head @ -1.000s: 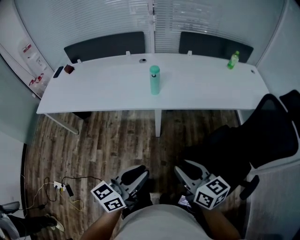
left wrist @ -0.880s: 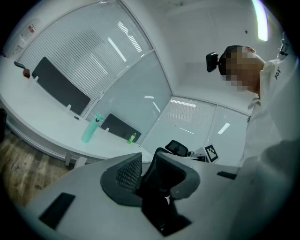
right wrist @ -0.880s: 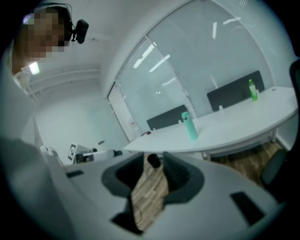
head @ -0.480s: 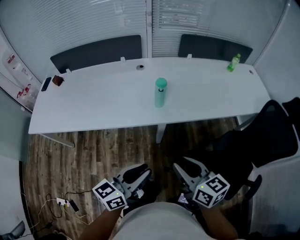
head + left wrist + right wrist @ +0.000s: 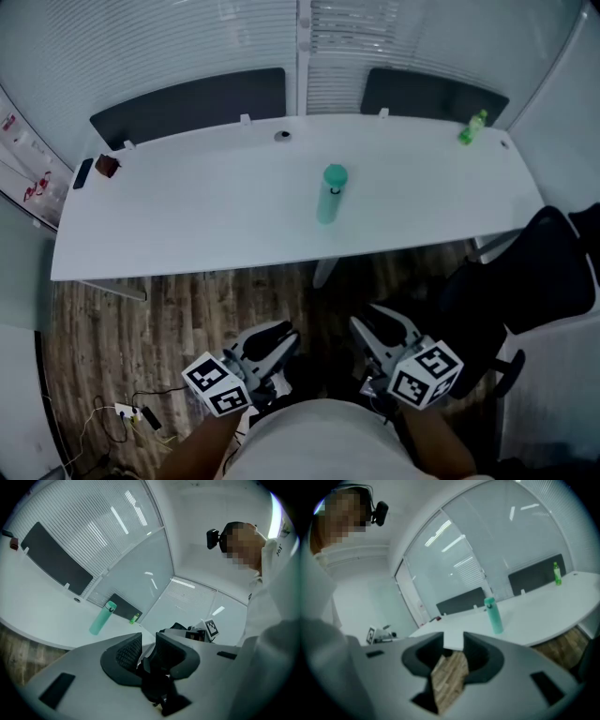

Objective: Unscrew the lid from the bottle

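Note:
A tall teal bottle with a teal screw lid stands upright in the middle of the white table. It also shows as the bottle in the left gripper view and the bottle in the right gripper view, far ahead of the jaws. My left gripper and right gripper hang low by the person's body, over the wooden floor and well short of the table. Each stands open with a narrow gap and nothing between its jaws.
A small green bottle stands at the table's far right corner. A dark phone and a small brown object lie at the far left. A black office chair is to the right. Cables lie on the floor.
The head view has drawn closer to the table, and the teal bottle now sits lower and further right in it. Both grippers keep their place by the body, jaws unchanged.

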`<state>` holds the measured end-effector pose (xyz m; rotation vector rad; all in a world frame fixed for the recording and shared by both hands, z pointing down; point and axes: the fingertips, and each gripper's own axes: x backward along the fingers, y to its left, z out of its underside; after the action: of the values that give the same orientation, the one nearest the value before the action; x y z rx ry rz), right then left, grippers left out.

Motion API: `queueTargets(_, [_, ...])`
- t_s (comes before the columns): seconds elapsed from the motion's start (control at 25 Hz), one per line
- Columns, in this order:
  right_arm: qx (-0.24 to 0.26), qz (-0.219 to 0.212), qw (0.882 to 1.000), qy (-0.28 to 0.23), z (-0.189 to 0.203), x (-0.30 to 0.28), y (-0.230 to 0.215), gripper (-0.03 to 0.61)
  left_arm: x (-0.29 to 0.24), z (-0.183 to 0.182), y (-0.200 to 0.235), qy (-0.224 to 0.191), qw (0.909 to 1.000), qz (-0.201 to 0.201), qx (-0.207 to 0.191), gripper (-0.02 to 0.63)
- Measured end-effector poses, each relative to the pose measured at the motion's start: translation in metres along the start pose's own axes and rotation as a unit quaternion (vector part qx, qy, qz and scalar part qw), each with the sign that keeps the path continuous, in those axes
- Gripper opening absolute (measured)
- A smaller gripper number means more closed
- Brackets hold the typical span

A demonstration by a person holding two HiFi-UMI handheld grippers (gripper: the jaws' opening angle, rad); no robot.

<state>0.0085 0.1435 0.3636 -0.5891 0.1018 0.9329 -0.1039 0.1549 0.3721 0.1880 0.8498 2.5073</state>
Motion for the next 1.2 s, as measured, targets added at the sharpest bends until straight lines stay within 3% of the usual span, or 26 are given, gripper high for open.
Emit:
queueTargets(0.28, [0.011, -0.013, 1.0, 0.003, -0.021, -0.024, -0.034, 0.123, -0.031, -0.003, 0.023, 0.006, 0.9998, -0.02, -0.001, 0.092])
queueTargets(0.76, [0.026, -0.08, 0.995, 0.047, -0.06, -0.067, -0.1, 0.123, -0.12, -0.032, 0.056, -0.025, 0.9972, -0.07, -0.009, 0.097])
queueTargets(1.0, [0.03, -0.096, 0.993, 0.055, -0.076, -0.079, -0.129, 0.123, -0.147, -0.032, 0.075, -0.02, 0.9953, -0.095, -0.001, 0.097])
queueTargets(1.2, [0.039, -0.101, 0.993, 0.052, -0.088, -0.081, -0.148, 0.123, -0.167, -0.039, 0.083, -0.012, 0.9944, -0.103, -0.02, 0.103])
